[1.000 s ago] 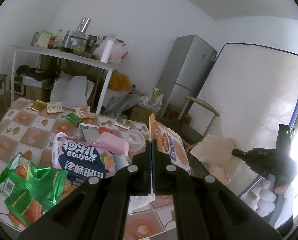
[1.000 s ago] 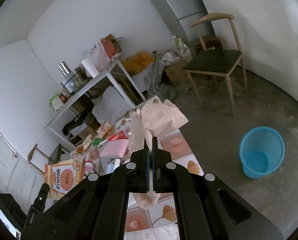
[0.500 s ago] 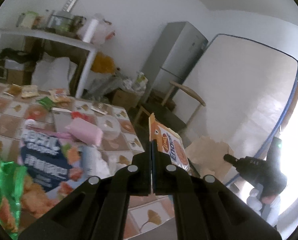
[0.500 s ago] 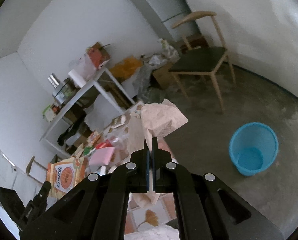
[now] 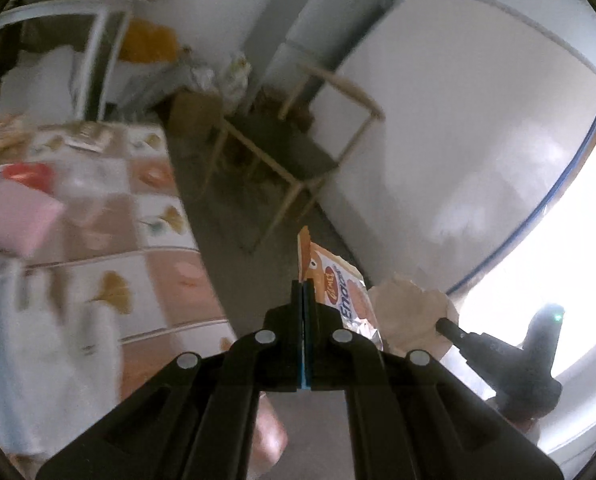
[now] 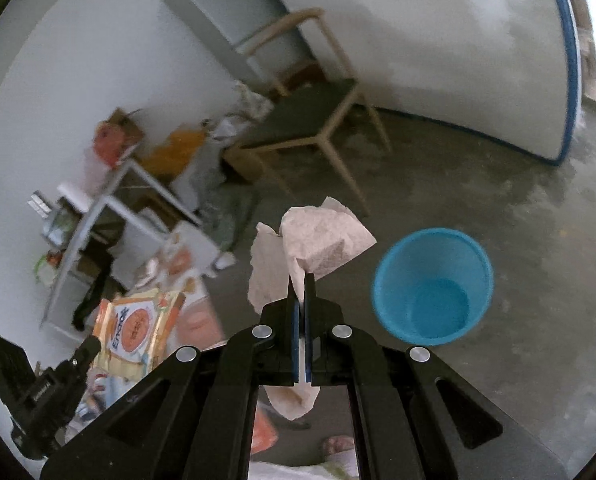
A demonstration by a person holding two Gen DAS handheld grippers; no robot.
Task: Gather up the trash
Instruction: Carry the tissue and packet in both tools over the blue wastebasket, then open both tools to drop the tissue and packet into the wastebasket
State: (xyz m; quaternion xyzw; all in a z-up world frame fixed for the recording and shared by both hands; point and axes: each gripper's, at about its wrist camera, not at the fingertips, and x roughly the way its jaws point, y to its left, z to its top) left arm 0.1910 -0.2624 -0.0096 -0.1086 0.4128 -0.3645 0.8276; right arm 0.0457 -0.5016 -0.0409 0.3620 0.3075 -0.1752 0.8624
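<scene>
My left gripper point(image 5: 302, 286) is shut on an orange snack wrapper point(image 5: 338, 292), held in the air past the table's right edge; the wrapper also shows in the right wrist view point(image 6: 137, 330). My right gripper point(image 6: 301, 280) is shut on a crumpled beige paper napkin point(image 6: 314, 244), held over the floor just left of a blue plastic bin point(image 6: 434, 284). The napkin point(image 5: 410, 312) and the right gripper point(image 5: 450, 326) show at lower right in the left wrist view. The bin stands open and looks empty.
A tiled table point(image 5: 97, 248) with blurred litter, including a pink pack point(image 5: 13, 212), lies to the left. A wooden chair point(image 6: 314, 120) stands on the concrete floor beyond the bin, with a grey fridge point(image 6: 225, 12) and a leaning mattress point(image 5: 458, 140) behind.
Both grippers have swung right, away from the table and out over the floor, each still holding its piece. The blue bin is now closer and larger beside the napkin.
</scene>
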